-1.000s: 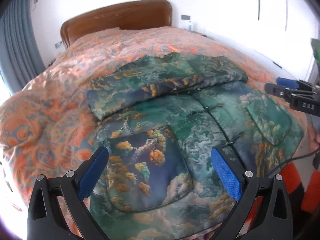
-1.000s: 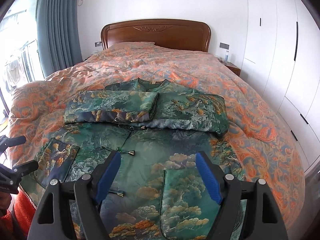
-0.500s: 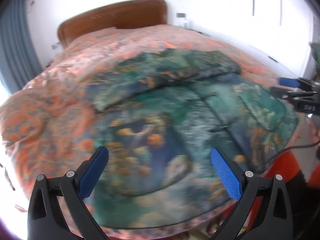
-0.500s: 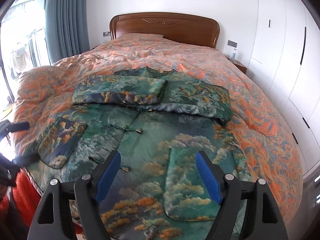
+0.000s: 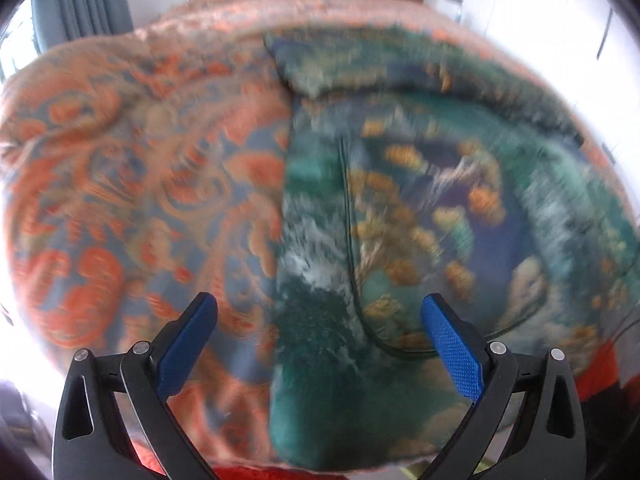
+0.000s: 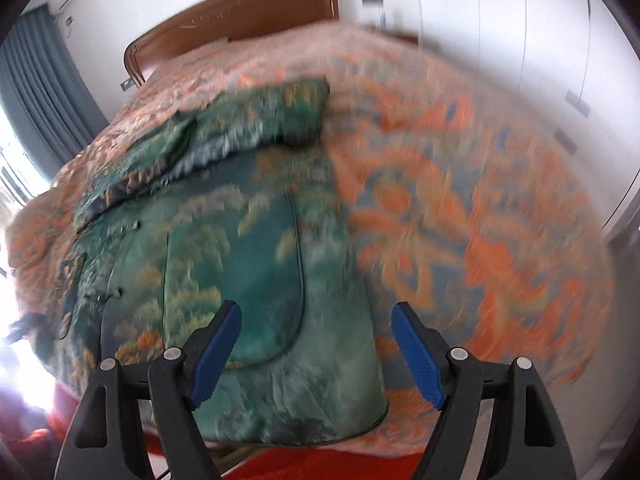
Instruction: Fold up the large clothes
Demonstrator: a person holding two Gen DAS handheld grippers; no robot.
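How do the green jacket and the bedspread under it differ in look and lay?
The jacket is green with gold trees and a patch pocket; the bedspread is orange and blue-grey swirls. The jacket lies atop with its upper part folded over; the bedspread covers the whole bed. Both are patterned fabric.

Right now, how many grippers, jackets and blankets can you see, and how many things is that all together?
Grippers: 2, the left gripper and the right gripper, both open.
Green patterned jacket: 1.
Orange bedspread: 1.
Wooden headboard: 1.
Total: 5.
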